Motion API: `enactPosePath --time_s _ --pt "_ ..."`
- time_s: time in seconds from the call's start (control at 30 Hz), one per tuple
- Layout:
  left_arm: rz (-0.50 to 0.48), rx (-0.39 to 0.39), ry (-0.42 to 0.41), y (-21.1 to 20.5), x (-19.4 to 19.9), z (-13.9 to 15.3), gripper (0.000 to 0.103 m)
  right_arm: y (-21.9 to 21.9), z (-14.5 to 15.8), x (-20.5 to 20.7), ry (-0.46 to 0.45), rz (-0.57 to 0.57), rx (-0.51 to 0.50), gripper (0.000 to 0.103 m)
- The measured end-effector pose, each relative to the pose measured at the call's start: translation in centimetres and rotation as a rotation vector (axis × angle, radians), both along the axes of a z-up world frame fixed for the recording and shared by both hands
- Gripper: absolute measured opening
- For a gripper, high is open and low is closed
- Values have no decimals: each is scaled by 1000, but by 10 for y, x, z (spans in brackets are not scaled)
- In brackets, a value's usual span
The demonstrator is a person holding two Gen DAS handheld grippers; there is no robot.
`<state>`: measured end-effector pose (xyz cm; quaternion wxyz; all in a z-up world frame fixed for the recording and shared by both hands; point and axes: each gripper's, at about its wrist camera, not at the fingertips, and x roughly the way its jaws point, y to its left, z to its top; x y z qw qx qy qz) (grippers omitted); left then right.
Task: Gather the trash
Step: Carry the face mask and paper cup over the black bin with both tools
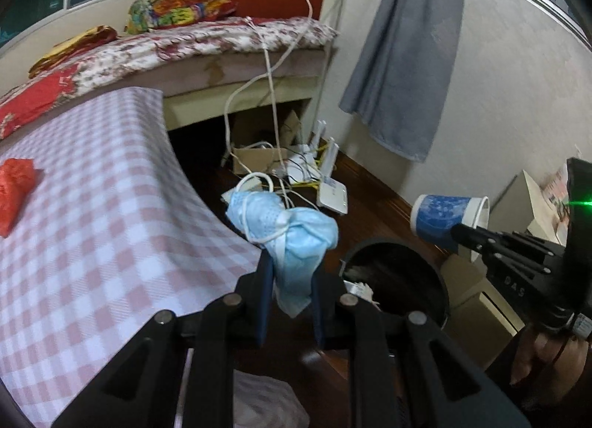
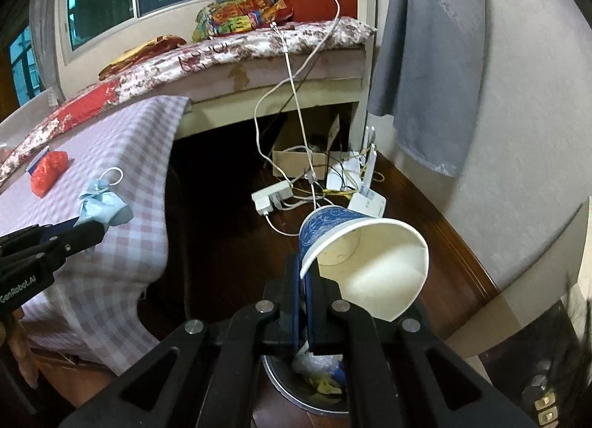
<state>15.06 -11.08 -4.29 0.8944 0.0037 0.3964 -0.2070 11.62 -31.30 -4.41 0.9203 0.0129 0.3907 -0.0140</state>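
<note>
My left gripper (image 1: 289, 268) is shut on a crumpled light-blue face mask (image 1: 285, 231), held in the air just past the edge of the checked table (image 1: 111, 228). The same mask (image 2: 105, 204) shows at the left of the right wrist view. My right gripper (image 2: 305, 276) is shut on the rim of a blue-and-white paper cup (image 2: 355, 254), tipped on its side with its mouth toward the camera. That cup (image 1: 447, 218) hangs above a dark round trash bin (image 1: 397, 272) on the floor. The bin (image 2: 314, 387) lies directly under the right gripper and holds some scraps.
A red crumpled wrapper (image 1: 14, 191) lies on the checked table. A bed (image 1: 207, 43) with a floral cover stands behind. Power strip, cables and white routers (image 1: 325, 183) clutter the wooden floor. A grey towel (image 1: 403, 57) hangs on the wall. Cardboard boxes (image 1: 477, 302) stand right of the bin.
</note>
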Motion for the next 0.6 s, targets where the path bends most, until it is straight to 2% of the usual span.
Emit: enactPosePath --time_s 0.6 --pt "-196 9 120 -68 2 -54 20 -33 -46 -13 127 -62 -34 3"
